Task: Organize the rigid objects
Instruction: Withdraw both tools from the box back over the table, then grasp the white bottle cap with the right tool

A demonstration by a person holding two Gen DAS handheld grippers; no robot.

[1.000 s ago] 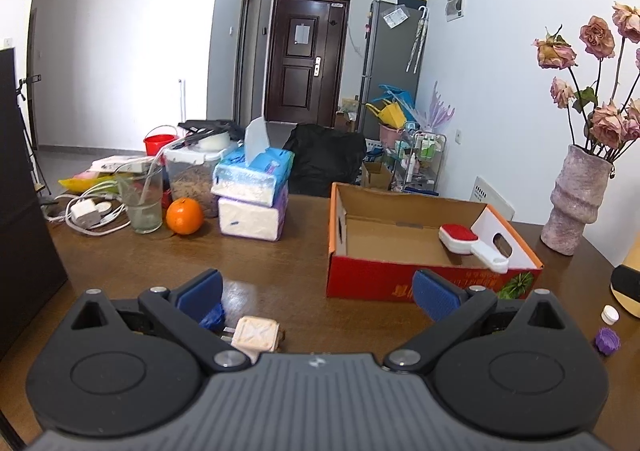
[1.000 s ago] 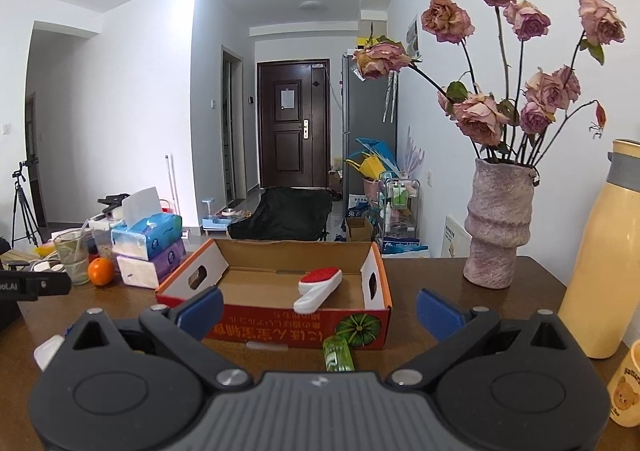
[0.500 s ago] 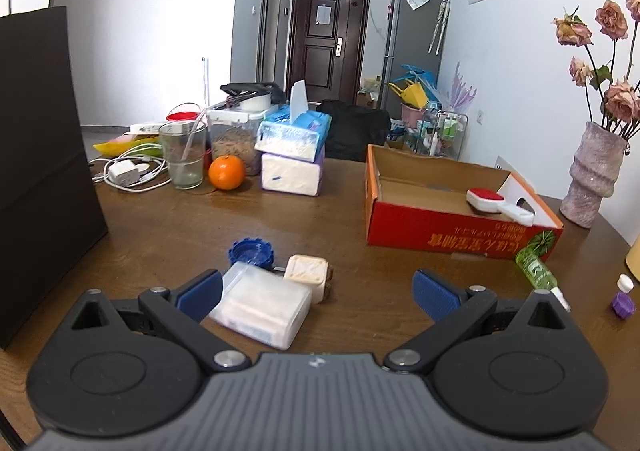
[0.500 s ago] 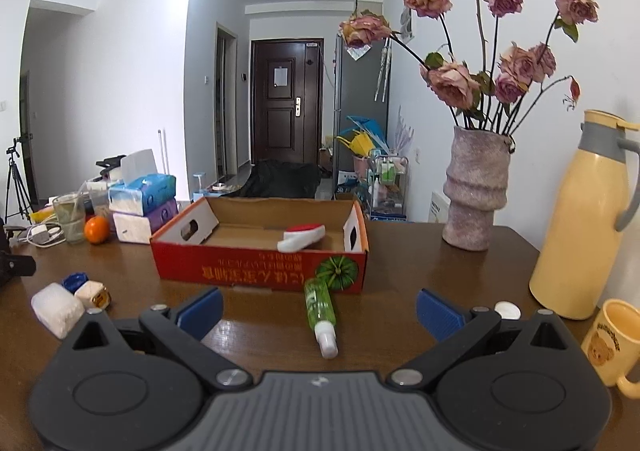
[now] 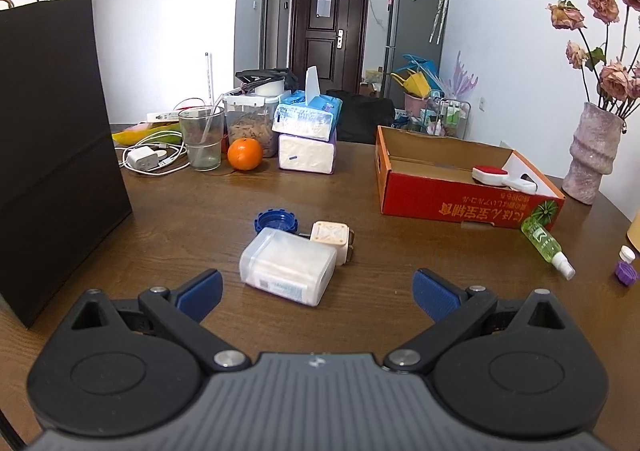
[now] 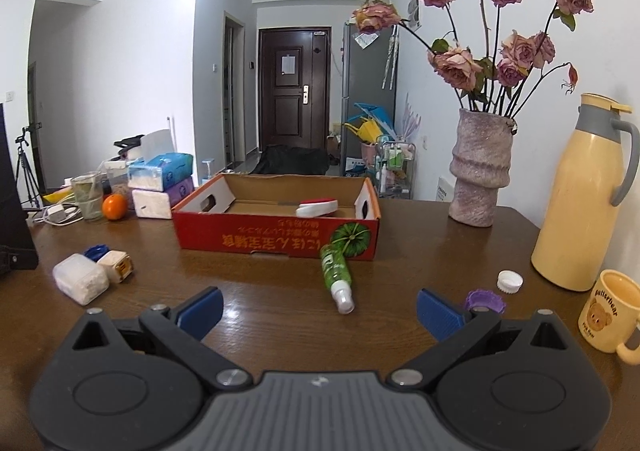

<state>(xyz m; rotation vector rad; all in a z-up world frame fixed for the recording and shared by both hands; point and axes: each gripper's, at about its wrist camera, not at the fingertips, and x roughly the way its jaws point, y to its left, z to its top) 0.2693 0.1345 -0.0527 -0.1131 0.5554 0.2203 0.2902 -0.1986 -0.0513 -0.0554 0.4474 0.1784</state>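
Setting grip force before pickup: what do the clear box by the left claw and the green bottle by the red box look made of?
The clear box looks like frosted, semi-translucent hard plastic: white contents show dimly through its walls, and it has rounded moulded corners. The green bottle looks like glossy transparent plastic, tinted green or holding green liquid, with a label and a clear cap over a white nozzle. Both seem smooth, possibly slippery.

Tall black paper bag [image 5: 52,155]: top and left side cut off by frame edge. Small purple ridged cap [image 6: 485,299]: partly hidden behind right gripper's finger. Upside-down yellow print on red cardboard box [image 6: 276,239]: unreadable. Cream bear-print mug [image 6: 610,311]: handle cropped.
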